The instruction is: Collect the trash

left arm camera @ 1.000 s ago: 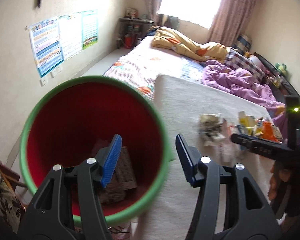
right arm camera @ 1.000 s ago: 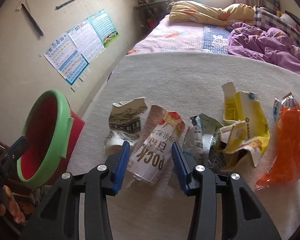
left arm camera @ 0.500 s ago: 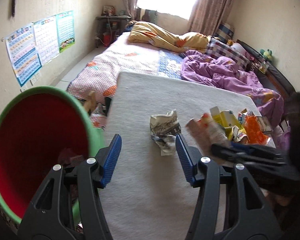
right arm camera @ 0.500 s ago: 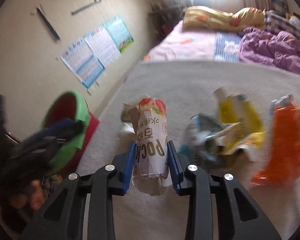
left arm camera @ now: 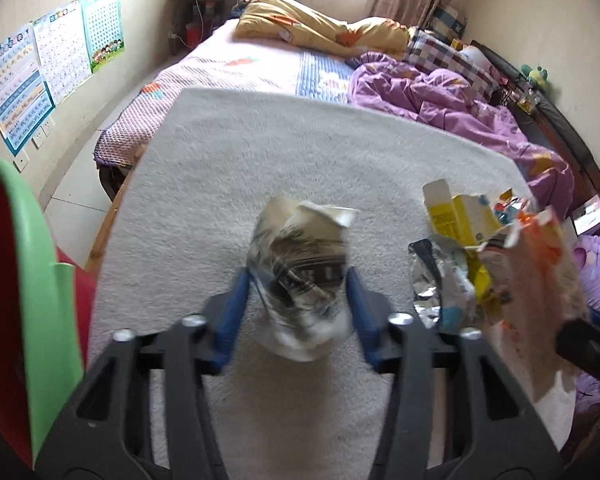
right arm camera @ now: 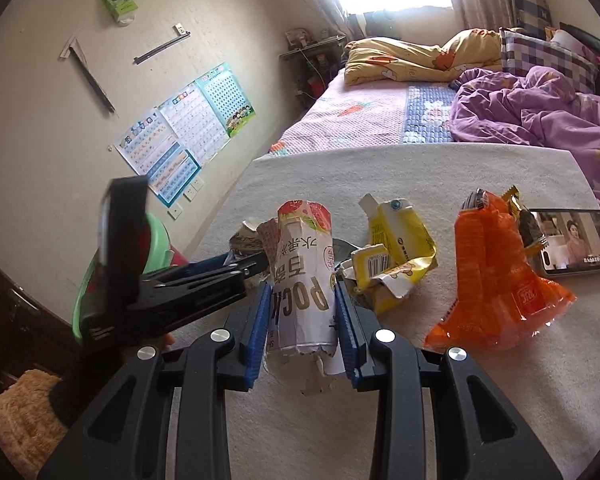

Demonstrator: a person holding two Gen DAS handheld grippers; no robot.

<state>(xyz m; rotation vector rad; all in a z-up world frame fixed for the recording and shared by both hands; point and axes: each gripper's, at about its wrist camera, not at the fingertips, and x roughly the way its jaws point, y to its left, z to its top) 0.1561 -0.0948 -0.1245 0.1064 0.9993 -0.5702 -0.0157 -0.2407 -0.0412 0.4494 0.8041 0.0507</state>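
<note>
Since a moment ago: left tongs [left arm camera: 298, 304] have swung away from the red bucket with the green rim [left arm camera: 40, 280] and now reach over the table, straddling a crumpled grey-and-white printed paper wrapper [left arm camera: 300, 276]; right tongs [right arm camera: 302, 330] have raised the white cylindrical snack pack with strawberry print [right arm camera: 303, 280] off the cloth.
Left tongs: blue pads sit on either side of the crumpled wrapper; the view is blurred, so I cannot tell whether they have clenched on it.
Right tongs: clenched on the snack pack, which stands upright between the pads near its lower end.
Trash left on the table: a torn yellow paper carton [right arm camera: 396, 256], a crushed silver foil bag [left arm camera: 440, 284] and an orange plastic packet [right arm camera: 496, 280] lie close together on the white fuzzy cloth [left arm camera: 260, 168].
Bucket: at the table's left edge, below cloth level, mouth facing up.
Also there: a phone showing a video [right arm camera: 572, 240] rests just beside the orange packet.
Doing it well: likely close the left pads firmly on the wrapper's bulk, not a loose flap, then lift straight up. Carry both pieces over the green rim before releasing. Keep the two tools from crossing, since they are near each other.
</note>
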